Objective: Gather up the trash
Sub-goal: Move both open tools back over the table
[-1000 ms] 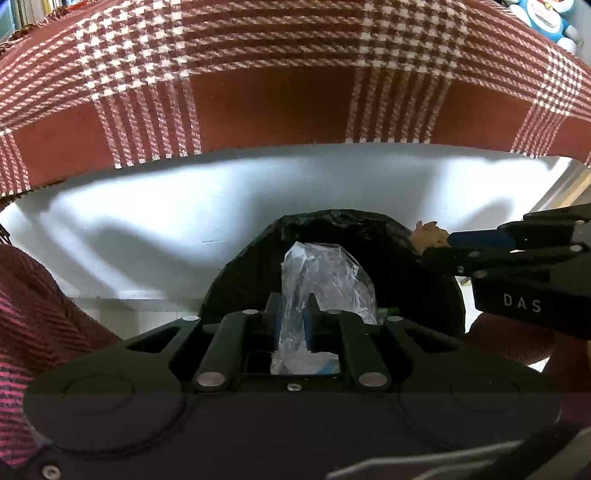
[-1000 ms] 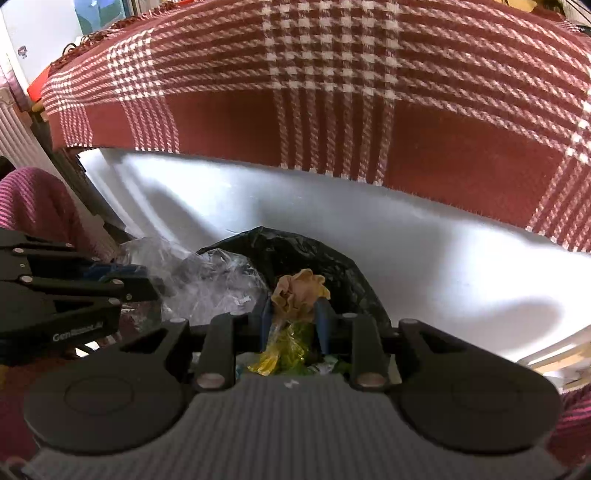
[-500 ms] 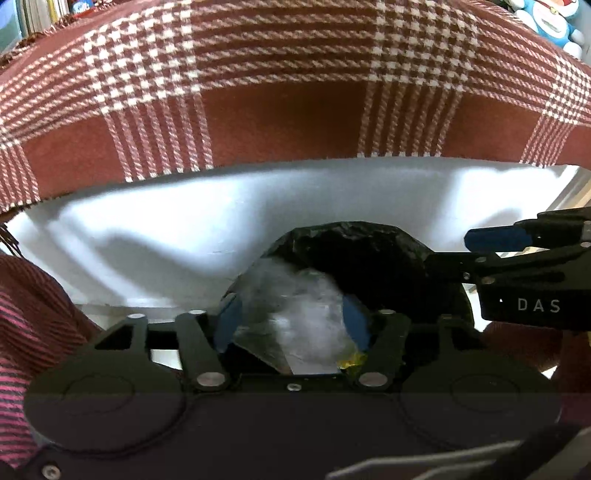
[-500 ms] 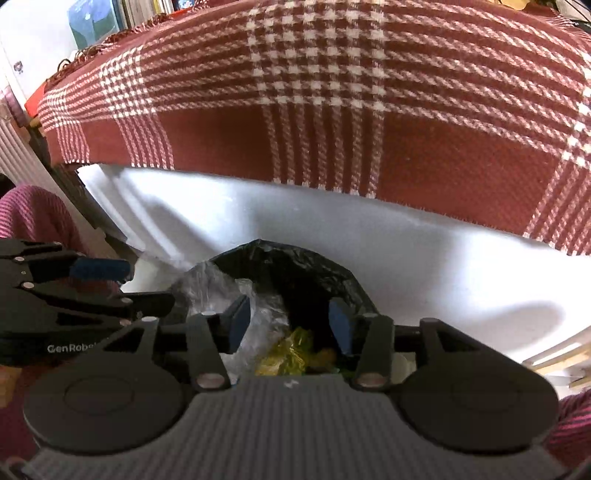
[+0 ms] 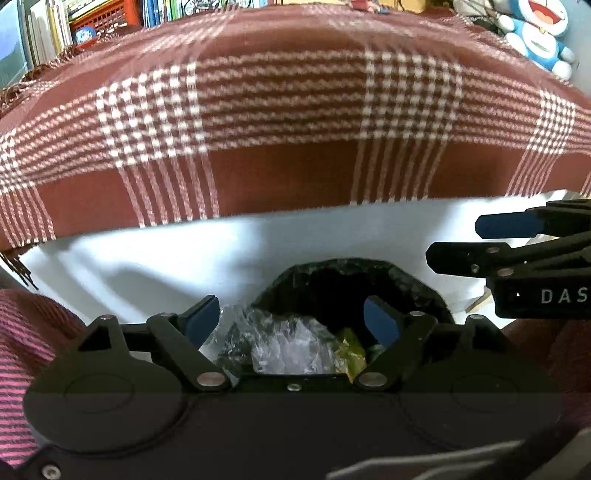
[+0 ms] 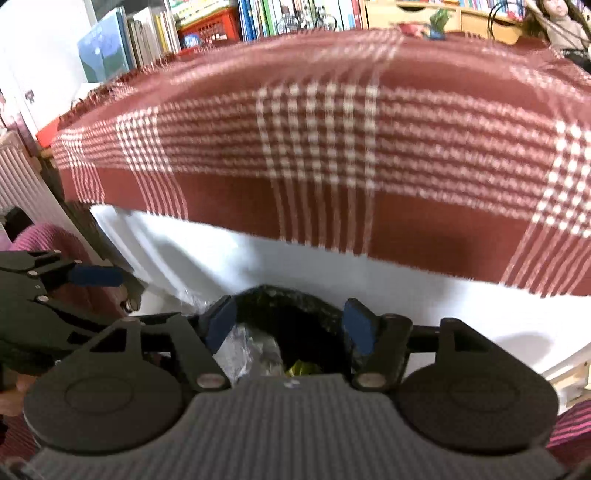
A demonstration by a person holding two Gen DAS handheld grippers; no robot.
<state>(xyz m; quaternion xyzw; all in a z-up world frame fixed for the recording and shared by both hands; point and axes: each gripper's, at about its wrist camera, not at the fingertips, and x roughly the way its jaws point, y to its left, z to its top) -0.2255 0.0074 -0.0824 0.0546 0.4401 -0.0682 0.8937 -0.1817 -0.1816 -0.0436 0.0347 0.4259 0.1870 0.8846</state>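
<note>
Reading "DAS" in white letters, the black body of the right gripper [image 5: 491,240] juts in from the right edge of the left wrist view, its blue-padded fingers apart and holding nothing. The left gripper [image 5: 291,319] hangs with jaws spread wide and empty above the black plastic bin bag [image 5: 417,291]. Inside the bag lie a crumpled clear plastic wrapper [image 5: 288,347] and a yellow-green wrapper [image 5: 351,349]. Behind, a red-and-white plaid cloth [image 5: 280,122] overhangs a white table front [image 5: 155,258]; blue cartoon plush toys [image 5: 535,33] sit at the top right corner.

In the right wrist view, the same gripper's wide jaws frame the bag's mouth, the clear wrapper near its left pad. Shelved books [image 6: 258,18] rise behind the cloth, blurred, their titles unreadable.
</note>
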